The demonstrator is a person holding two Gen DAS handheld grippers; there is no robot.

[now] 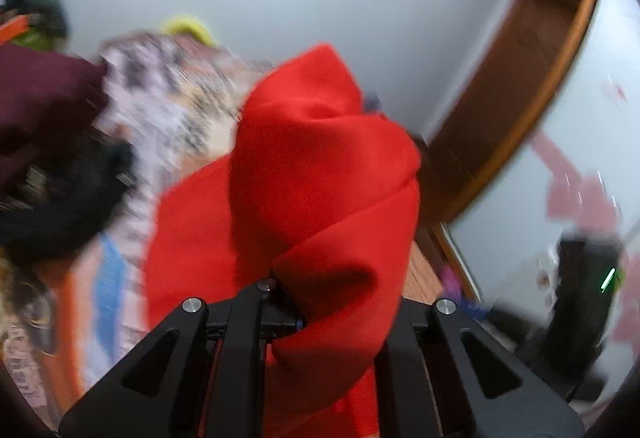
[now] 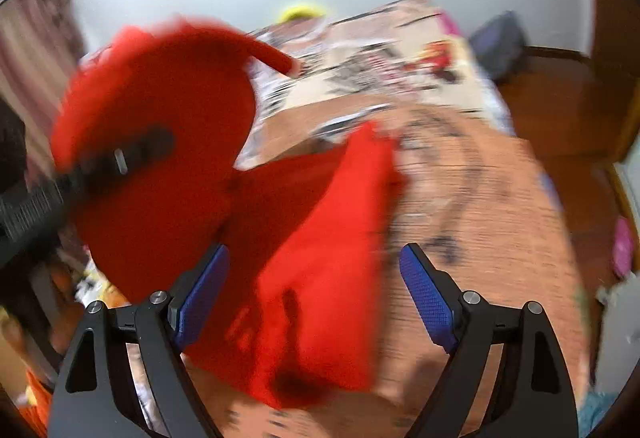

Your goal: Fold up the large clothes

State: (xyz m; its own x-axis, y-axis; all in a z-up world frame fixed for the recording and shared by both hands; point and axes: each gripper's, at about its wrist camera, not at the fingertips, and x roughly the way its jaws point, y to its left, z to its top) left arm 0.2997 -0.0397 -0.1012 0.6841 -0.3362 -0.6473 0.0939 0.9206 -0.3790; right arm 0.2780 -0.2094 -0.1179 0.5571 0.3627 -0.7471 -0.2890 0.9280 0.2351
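Note:
A large red garment (image 1: 316, 173) hangs bunched in front of my left gripper (image 1: 288, 302), which is shut on a fold of it and holds it up above the bed. The cloth hides the fingertips. In the right wrist view the same red garment (image 2: 168, 141) billows at the left, with a lower part (image 2: 320, 278) trailing onto the patterned bedspread (image 2: 480, 205). The left gripper (image 2: 100, 165) shows there as a dark bar against the cloth. My right gripper (image 2: 314, 278) is open, its blue pads (image 2: 428, 294) wide apart over the trailing cloth, holding nothing.
Both views are motion-blurred. A pile of dark maroon and black clothes (image 1: 52, 141) lies at the left on the bed. A wooden door frame (image 1: 520, 109) and wooden floor (image 2: 560, 109) are at the right. A yellow object (image 2: 300, 11) sits at the far end of the bed.

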